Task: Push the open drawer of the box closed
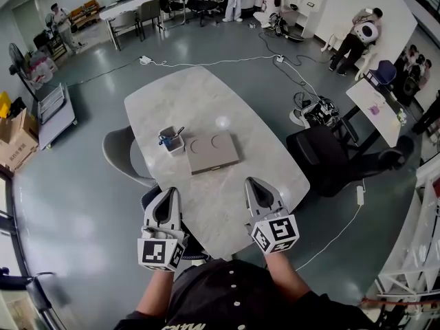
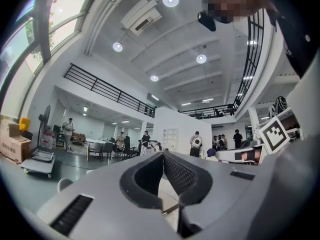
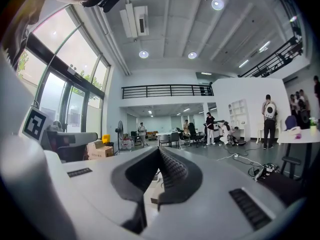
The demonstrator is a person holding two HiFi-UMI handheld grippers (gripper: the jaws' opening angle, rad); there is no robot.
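Observation:
A flat beige box (image 1: 214,152) with two round hollows in its lid lies in the middle of the marble table (image 1: 206,102). Its small drawer (image 1: 171,141) stands out at the box's left side and holds a blue item and a dark pen. My left gripper (image 1: 167,192) hovers over the table's near edge, well short of the drawer, with its jaws shut and empty. My right gripper (image 1: 254,182) is level with it on the right, also shut on nothing. Each gripper view shows its jaws meeting at the tip: left gripper (image 2: 162,154), right gripper (image 3: 159,149).
A dark office chair (image 1: 322,154) stands right of the table and a grey chair (image 1: 121,151) is tucked in at the left. Cables (image 1: 206,63) run across the floor beyond. A cart (image 1: 55,113) and cardboard boxes (image 1: 16,143) are at far left. People stand at the back.

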